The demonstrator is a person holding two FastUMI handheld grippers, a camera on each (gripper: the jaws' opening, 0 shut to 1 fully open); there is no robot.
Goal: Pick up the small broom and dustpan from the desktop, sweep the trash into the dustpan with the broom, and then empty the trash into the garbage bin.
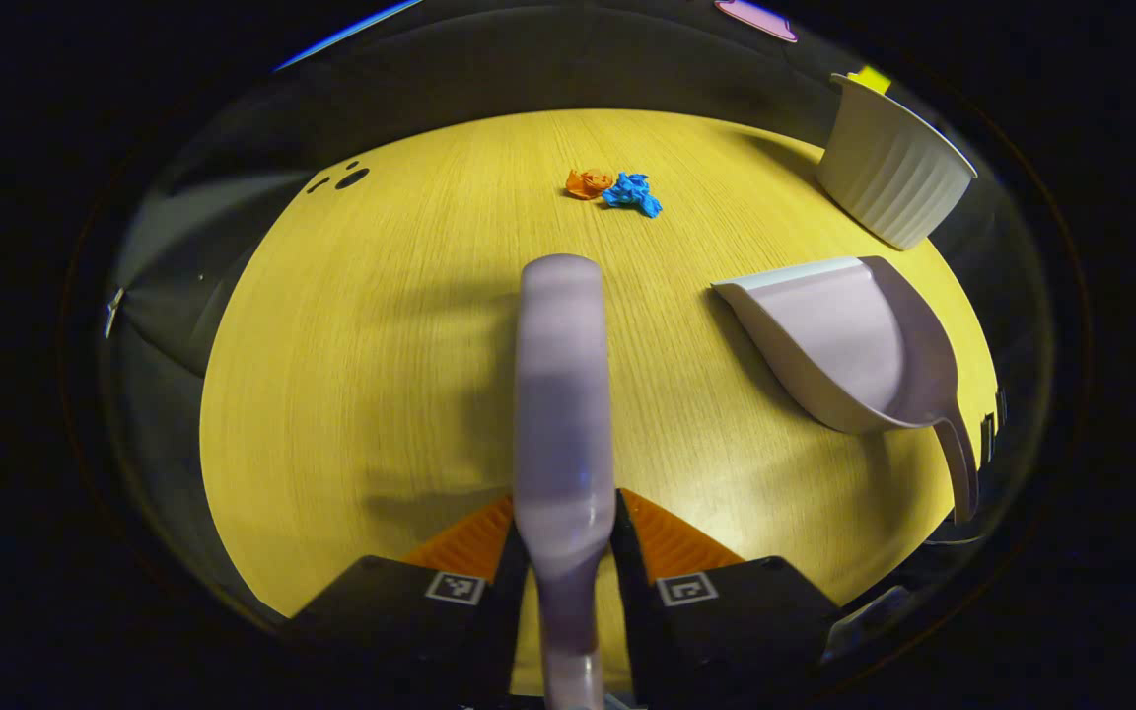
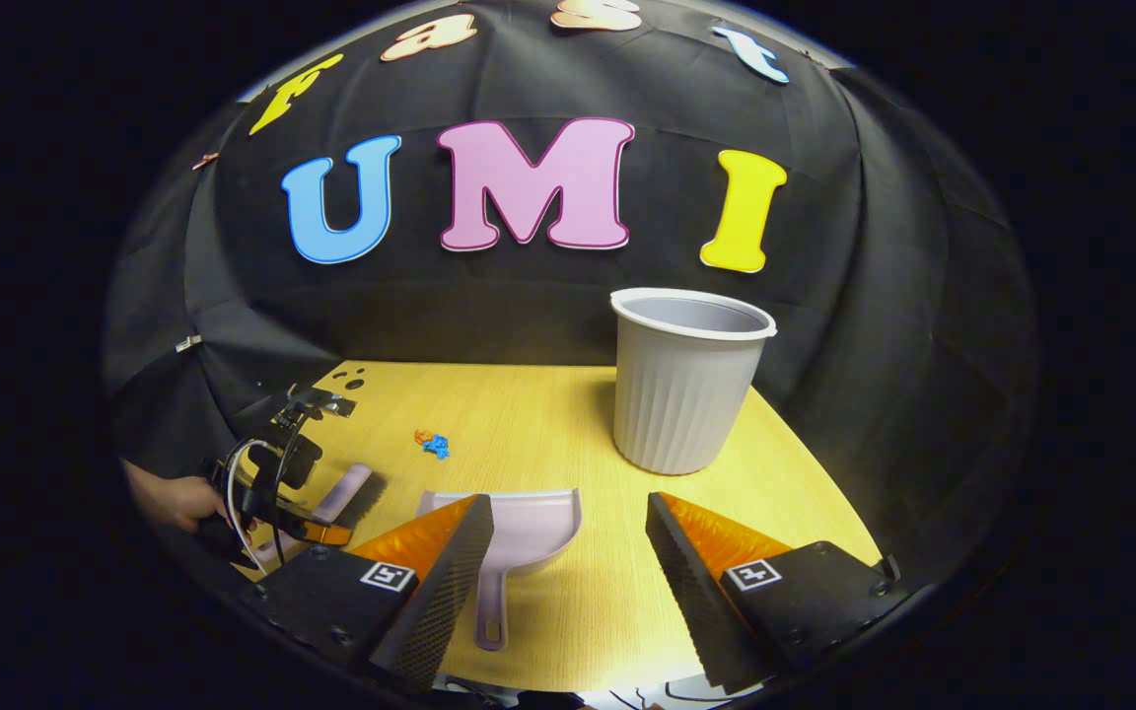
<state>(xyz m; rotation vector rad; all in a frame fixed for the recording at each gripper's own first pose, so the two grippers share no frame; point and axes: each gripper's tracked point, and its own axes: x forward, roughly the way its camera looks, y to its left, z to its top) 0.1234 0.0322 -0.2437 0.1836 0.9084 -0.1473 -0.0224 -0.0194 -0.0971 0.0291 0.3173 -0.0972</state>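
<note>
The left gripper (image 1: 564, 552) pinches the smooth lilac broom (image 1: 560, 394) by its handle, apparently just above the wooden desktop (image 1: 351, 394). The right gripper (image 2: 568, 582) hangs spread wide over the scoop-shaped dustpan (image 2: 529, 532). Crumpled orange and blue trash (image 2: 432, 442) lies beyond; the ribbed grey garbage bin (image 2: 686, 394) stands rightmost.

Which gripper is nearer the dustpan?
Right. The right gripper hovers open just above the dustpan; the left gripper sits off to its side, shut on the broom.
</note>
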